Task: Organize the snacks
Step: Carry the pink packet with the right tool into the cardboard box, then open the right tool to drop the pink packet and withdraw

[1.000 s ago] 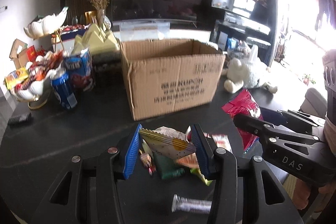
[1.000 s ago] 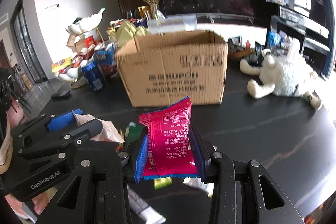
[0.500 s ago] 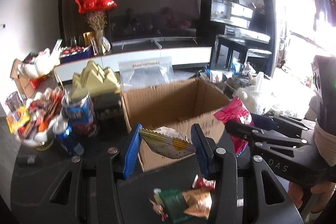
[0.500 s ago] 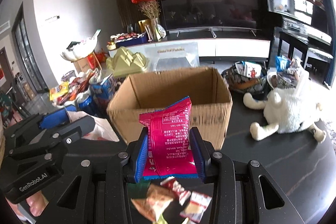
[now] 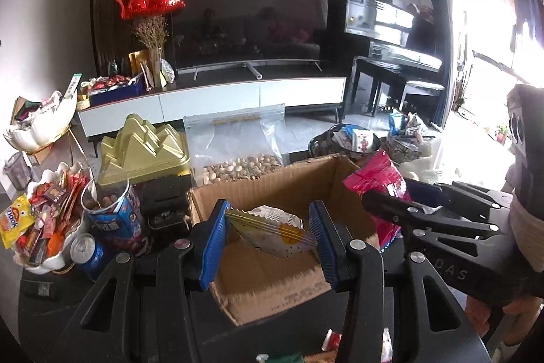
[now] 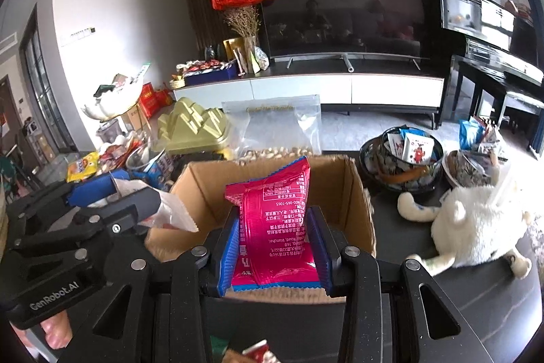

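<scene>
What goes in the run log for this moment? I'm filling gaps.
left gripper: shut on white snack packet | right gripper: shut on pink snack packet | both over open cardboard box | packets unreleased

Both grippers have lifted their packets off the table, the white packet (image 5: 272, 232) and pink packet (image 6: 277, 223) now seemingly over the open cardboard box (image 6: 343, 189).

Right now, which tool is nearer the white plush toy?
Right. The right tool, holding the pink packet, is beside the plush toy; the left tool is farther, across the cardboard box.
</scene>
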A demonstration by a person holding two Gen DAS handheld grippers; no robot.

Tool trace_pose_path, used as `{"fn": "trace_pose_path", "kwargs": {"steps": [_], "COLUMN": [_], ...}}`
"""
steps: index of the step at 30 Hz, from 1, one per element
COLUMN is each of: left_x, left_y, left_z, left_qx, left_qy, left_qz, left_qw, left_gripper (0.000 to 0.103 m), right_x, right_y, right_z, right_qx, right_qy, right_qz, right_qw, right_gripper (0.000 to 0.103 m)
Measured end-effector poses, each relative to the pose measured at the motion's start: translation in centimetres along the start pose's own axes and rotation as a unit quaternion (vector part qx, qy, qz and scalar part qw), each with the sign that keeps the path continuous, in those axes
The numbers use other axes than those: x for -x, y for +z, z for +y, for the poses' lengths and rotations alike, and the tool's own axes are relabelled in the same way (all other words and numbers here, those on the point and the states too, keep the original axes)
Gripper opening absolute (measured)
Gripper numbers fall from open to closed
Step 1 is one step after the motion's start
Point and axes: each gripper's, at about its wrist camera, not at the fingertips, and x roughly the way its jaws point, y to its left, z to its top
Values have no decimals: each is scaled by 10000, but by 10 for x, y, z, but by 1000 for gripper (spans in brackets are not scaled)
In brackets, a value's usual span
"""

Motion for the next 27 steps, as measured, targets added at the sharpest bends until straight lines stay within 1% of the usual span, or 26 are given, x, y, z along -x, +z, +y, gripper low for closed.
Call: {"fn": "trace_pose_path", "kwargs": {"steps": [4, 5, 6, 7, 8, 10, 13, 17, 23, 27], "left_x": [-15, -18, -19, -19, -18, -15, -4, 20, 52, 72], "left_y": [5, 5, 6, 5, 4, 0, -9, -24, -39, -53], "left_z": [3, 4, 5, 7, 9, 12, 11, 3, -9, -22], "left_qx": [-7, -14, -7, 12, 37, 80, 53, -5, -60, -86], "left_qy": [117, 180, 212, 259, 296, 347, 404, 483, 538, 391], "left_qz": [5, 8, 1, -2, -2, 14, -29, -133, -199, -116], "left_qw": [9999, 9998, 9998, 9997, 9996, 9994, 9992, 9987, 9983, 9991], "left_gripper": [50, 56, 59, 63, 63, 65, 70, 76, 79, 80], "right_x": [-17, -19, -20, -22, -22, -21, -15, 5, 38, 62], "right_y": [6, 6, 6, 6, 5, 4, -1, -15, -39, -54], "right_z": [-2, -3, -3, -3, -4, -3, -3, 2, 7, 8], "right_qx": [13, 37, 50, 49, 39, 38, 18, 74, 139, 143], "right_qy": [3, -29, -61, -130, -211, -323, -261, -227, -212, -131], "right_qz": [6, -9, -22, -51, -95, -123, -106, -156, -229, -260], "right_qw": [10000, 10000, 10000, 9999, 9997, 9994, 9996, 9996, 9994, 9995], "right_gripper": [40, 42, 45, 54, 60, 61, 61, 61, 61, 61]}}
